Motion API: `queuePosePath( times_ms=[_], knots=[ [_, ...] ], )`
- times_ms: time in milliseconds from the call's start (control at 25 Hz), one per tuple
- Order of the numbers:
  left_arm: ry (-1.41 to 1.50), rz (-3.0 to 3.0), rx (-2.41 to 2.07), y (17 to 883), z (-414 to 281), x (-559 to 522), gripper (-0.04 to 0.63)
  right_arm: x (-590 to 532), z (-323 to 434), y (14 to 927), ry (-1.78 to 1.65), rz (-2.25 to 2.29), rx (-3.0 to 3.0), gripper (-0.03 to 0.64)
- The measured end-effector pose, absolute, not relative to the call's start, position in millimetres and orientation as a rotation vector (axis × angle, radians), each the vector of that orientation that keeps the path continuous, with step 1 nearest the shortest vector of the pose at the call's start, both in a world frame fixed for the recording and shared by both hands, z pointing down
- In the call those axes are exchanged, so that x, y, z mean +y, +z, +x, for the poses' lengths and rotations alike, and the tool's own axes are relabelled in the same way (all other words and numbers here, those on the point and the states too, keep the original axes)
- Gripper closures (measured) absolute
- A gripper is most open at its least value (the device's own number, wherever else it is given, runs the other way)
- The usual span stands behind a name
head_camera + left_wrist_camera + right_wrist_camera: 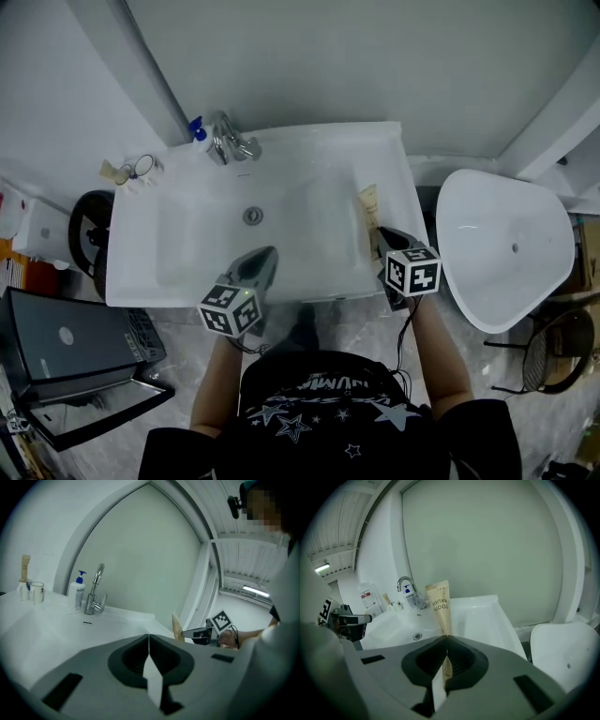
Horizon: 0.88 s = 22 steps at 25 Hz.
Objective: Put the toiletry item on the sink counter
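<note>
A beige toothbrush packet (440,605) stands upright between the jaws of my right gripper (446,638), which is shut on its lower end. In the head view the packet (368,208) is over the right rim of the white sink (323,141), with the right gripper (380,234) just behind it. My left gripper (266,255) hangs over the front of the basin, shut with nothing in it. In the left gripper view its jaws (149,636) meet edge to edge, and the packet (176,627) shows to the right.
A chrome tap (231,142) and a blue-topped soap bottle (197,127) stand at the back left of the sink. A cup with brushes (141,170) sits on the left corner. A white toilet (506,246) is to the right, a dark bin (87,231) to the left.
</note>
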<state>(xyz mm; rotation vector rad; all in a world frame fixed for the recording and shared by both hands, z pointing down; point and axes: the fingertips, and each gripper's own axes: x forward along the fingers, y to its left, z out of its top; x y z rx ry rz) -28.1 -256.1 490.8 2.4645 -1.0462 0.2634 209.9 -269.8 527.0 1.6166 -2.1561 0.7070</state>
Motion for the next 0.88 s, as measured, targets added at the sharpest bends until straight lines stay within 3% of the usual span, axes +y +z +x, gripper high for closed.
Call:
queuePosePath(
  times_ms=[880],
  knots=[
    [0.284,2.502,-0.988,485.9,-9.2,-389.9,0.575,-405.7,242.3,541.7,0.465,1.417,-1.931,0.601]
  ],
)
